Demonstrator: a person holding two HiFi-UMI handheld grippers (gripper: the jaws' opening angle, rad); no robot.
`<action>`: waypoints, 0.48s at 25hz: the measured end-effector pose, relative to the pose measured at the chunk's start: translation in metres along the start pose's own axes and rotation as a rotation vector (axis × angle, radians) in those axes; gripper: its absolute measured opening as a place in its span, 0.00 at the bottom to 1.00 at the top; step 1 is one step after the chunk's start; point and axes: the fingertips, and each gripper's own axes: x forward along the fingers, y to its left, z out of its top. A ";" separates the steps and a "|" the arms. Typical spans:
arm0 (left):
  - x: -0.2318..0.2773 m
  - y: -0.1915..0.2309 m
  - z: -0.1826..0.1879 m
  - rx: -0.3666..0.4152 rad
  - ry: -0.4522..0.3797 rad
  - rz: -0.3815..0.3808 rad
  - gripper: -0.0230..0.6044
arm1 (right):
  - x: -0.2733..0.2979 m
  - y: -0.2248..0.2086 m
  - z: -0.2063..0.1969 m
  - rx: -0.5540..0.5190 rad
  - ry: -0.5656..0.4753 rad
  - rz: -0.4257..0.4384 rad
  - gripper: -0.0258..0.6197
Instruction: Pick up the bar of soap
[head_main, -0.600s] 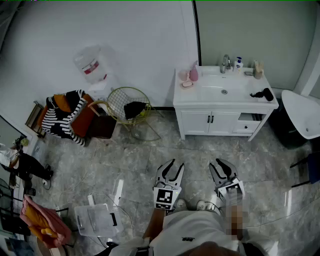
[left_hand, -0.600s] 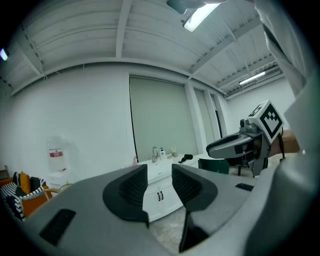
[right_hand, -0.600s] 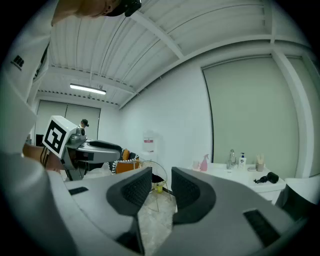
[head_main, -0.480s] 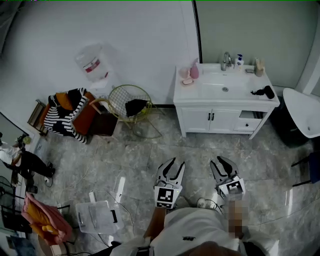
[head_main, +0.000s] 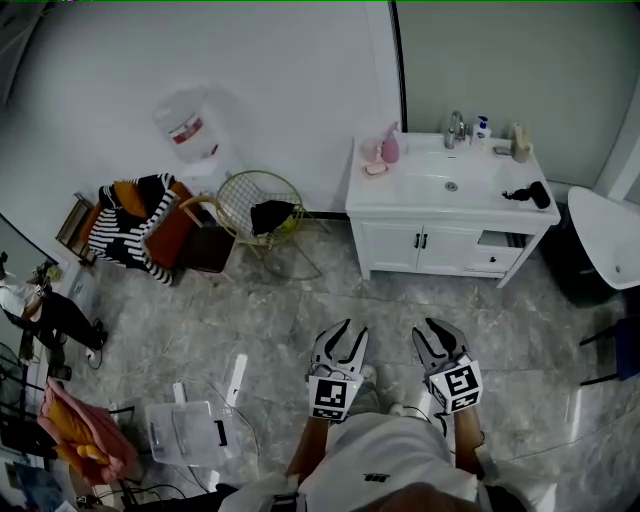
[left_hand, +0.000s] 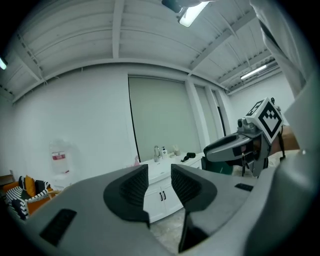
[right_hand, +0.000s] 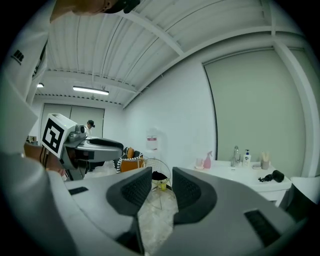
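The bar of soap is a small pinkish piece lying at the left end of the white vanity counter, beside a pink spray bottle. Both grippers are held low near the person's body, a few steps short of the vanity. My left gripper is open by a narrow gap with nothing between its jaws. My right gripper stands the same way, open and empty, about a hand's width to the right of the left one. The soap is too small to make out in either gripper view.
A faucet and a black hair dryer are on the counter. Left of the vanity stand a wire basket, a chair with striped clothes and a water jug. A plastic box lies on the floor.
The head view has shifted slightly. The right gripper has drifted a little to the left, towards the left one. Both stay open and empty.
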 end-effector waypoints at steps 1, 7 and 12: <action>0.003 0.003 0.000 0.000 -0.004 0.001 0.29 | 0.004 -0.001 0.001 -0.003 0.000 -0.001 0.25; 0.028 0.033 -0.007 -0.005 -0.012 -0.008 0.28 | 0.038 -0.011 0.009 -0.012 -0.003 -0.028 0.25; 0.055 0.062 -0.009 -0.003 -0.016 -0.022 0.28 | 0.072 -0.024 0.015 -0.016 0.008 -0.047 0.25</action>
